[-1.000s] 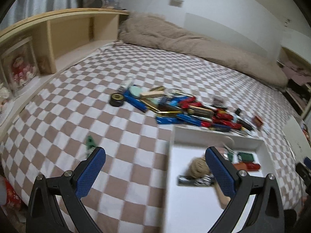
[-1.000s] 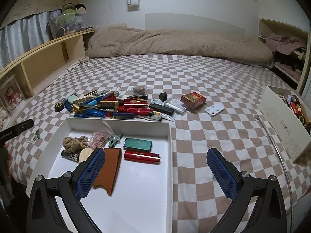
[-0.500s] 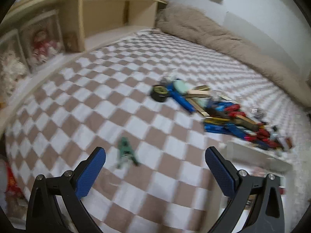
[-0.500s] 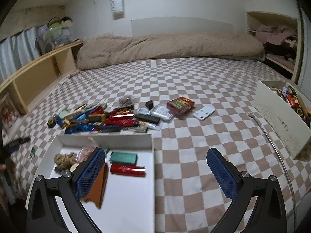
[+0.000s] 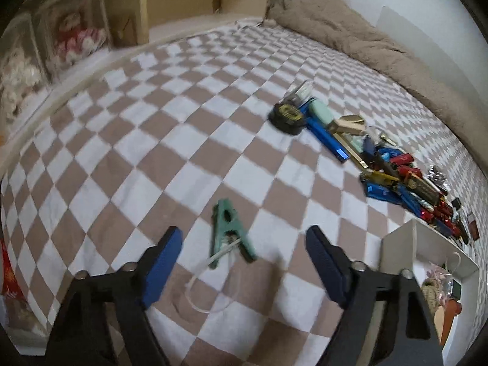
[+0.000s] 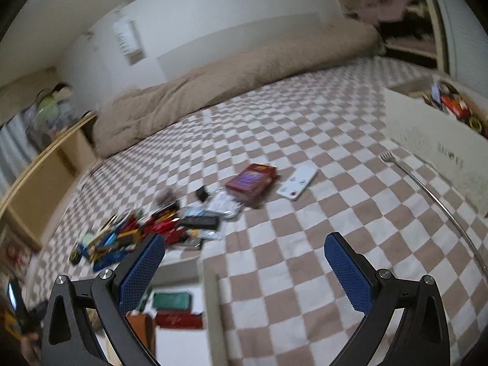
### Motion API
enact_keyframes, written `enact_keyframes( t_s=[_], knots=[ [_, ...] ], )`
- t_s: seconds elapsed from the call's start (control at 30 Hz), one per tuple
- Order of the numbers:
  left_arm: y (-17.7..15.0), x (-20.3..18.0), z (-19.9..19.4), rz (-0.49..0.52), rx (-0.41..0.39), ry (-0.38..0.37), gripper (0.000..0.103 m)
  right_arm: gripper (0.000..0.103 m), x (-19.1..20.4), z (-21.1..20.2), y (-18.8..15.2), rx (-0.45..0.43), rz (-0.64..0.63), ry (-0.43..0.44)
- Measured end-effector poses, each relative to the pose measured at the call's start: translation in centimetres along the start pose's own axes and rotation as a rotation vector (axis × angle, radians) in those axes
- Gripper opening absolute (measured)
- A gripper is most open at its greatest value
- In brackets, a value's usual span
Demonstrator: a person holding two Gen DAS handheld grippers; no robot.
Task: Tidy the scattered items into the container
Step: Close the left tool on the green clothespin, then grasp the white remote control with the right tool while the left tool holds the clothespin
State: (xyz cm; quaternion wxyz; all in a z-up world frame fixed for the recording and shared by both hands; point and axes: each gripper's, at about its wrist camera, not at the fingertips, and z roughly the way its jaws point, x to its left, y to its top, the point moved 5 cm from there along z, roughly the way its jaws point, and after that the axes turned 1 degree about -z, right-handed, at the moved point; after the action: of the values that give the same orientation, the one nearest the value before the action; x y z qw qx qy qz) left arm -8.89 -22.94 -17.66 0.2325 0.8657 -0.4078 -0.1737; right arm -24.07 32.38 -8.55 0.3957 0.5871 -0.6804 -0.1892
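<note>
The left hand-held gripper [image 5: 244, 245] is closing, pads not yet touching the green clip [image 5: 229, 232] between them, left of the white container [image 5: 427, 244]; the right hand-held gripper [image 6: 244, 257] gapes empty above that container

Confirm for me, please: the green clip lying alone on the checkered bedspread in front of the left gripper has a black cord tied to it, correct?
Not quite: the cord is white, not black, as the left wrist view shows. The green clip does lie alone on the checkered bedspread before the left gripper.
</note>
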Motion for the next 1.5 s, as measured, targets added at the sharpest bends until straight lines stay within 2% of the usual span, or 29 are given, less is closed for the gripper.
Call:
enact_keyframes(
  t_s=[0.13, 0.23, 0.53, 0.6, 0.7, 0.87, 1.0, 1.13, 1.2, 1.37, 1.43, 1.5],
  knots=[
    [-0.3, 0.8, 0.4, -0.033, 0.024, -0.021, 0.072, 0.103, -2.1, 1.8, 1.1, -0.006, 0.003, -0.077],
    [-0.3, 0.7, 0.4, -0.037, 0.024, -0.023, 0.07, 0.103, -3.0, 2.9, 1.7, -0.01, -0.004, -0.104],
    [0.0, 1.2, 0.6, -0.055, 0.012, -0.012, 0.042, 0.103, -4.4, 7.2, 3.4, -0.004, -0.08, -0.193],
    [0.1, 0.9, 0.6, -0.045, 0.008, -0.018, 0.041, 0.103, -4.6, 8.1, 3.8, -0.014, -0.116, -0.235],
    [0.1, -0.2, 0.6, -0.005, -0.001, -0.038, 0.037, 0.103, -5.3, 9.7, 4.1, -0.003, -0.139, -0.273],
    [-0.4, -3.6, 1.0, 0.107, 0.006, -0.089, 0.031, 0.103, -7.4, 12.5, 4.6, 0.048, -0.084, -0.277],
    [-1.1, -6.4, 1.4, 0.202, 0.007, -0.097, 0.03, 0.103, -9.0, 13.7, 4.9, 0.075, -0.063, -0.37],
    [-1.5, -7.3, 1.8, 0.241, -0.004, -0.071, 0.03, 0.103, -10.8, 14.2, 4.4, 0.118, -0.084, -0.492],
    [-1.5, -7.3, 1.9, 0.24, -0.002, -0.069, 0.03, 0.103, -11.0, 14.4, 3.6, 0.153, -0.117, -0.523],
    [-1.6, -7.5, 2.1, 0.245, -0.005, -0.061, 0.03, 0.103, -9.3, 16.1, 2.1, 0.22, -0.209, -0.502],
    [-1.6, -7.2, 2.0, 0.227, -0.004, -0.071, 0.03, 0.103, -8.0, 16.5, 1.9, 0.217, -0.272, -0.49],
    [-1.3, -6.4, 2.0, 0.196, -0.008, -0.06, 0.03, 0.103, -6.4, 16.9, 1.7, 0.213, -0.34, -0.443]
  ],
)
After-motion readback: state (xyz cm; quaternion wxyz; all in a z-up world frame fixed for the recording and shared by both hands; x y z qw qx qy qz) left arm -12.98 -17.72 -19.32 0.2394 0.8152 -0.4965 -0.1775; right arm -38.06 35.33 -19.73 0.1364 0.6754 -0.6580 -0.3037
